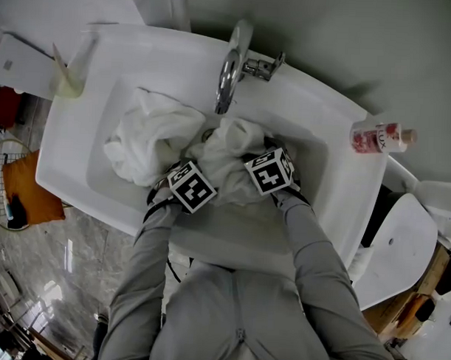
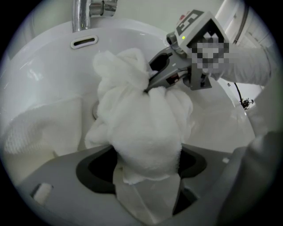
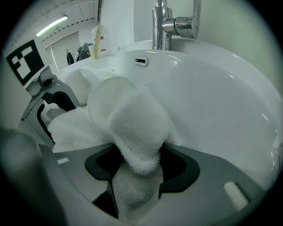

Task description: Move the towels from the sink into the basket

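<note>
Bunched towel (image 2: pixel 141 128) in sink (image 1: pixel 319 153) below tap, second towel (image 1: pixel 149 136) beside it. Left gripper (image 2: pixel 146 176) jaws spread wide, folds between, not pressing. Right gripper (image 3: pixel 139 176) jaws pinching thick fold. Soft, floppy, probably light; take bunched middle, not trailing edge

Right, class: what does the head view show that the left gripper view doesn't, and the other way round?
Only the head view: a pink bottle on the sink rim, a cup at its left corner, and a wire basket beside it. Only the left gripper view: the overflow slot below the tap, and the right gripper pinching the towel. Both: sink, tap, right gripper, towel.
</note>
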### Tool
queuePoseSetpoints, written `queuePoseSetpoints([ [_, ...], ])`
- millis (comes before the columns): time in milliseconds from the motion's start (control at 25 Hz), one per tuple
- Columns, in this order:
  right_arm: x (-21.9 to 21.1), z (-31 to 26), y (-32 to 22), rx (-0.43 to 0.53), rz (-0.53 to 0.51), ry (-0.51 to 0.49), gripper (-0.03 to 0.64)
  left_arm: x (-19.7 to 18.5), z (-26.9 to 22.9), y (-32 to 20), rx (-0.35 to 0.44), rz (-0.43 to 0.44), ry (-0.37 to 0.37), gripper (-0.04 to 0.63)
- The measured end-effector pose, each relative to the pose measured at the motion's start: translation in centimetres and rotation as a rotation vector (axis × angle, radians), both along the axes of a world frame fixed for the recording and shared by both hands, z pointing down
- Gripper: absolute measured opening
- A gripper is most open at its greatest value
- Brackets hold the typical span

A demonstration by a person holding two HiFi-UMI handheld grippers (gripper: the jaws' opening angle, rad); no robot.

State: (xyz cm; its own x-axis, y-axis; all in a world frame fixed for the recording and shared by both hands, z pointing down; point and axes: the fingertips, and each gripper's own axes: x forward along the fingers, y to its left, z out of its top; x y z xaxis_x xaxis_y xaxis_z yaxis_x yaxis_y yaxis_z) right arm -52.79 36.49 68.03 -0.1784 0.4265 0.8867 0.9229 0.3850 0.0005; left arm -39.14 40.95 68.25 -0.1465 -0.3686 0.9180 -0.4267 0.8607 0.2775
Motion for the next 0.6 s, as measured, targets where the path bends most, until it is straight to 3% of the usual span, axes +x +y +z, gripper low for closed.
queuePoseSetpoints([
  [320, 1.2, -0.3, 0.1, 0.007, 0.003, -0.013, 0.129, 0.3, -0.5, -0.6, 0.013, -0.006, -0.002, 0.332],
  [480, 1.2, -1.6, -0.1, -0.036, 0.053, -0.013, 0.091, 0.1, -1.4, -0.3, -0.018, -0.019, -0.048, 0.219],
  [600, 1.1, -3.6, -0.2, -0.088, 0.092, -0.025, 0.084, -0.1, -2.5, 0.3, -0.047, -0.036, -0.093, 0.189],
])
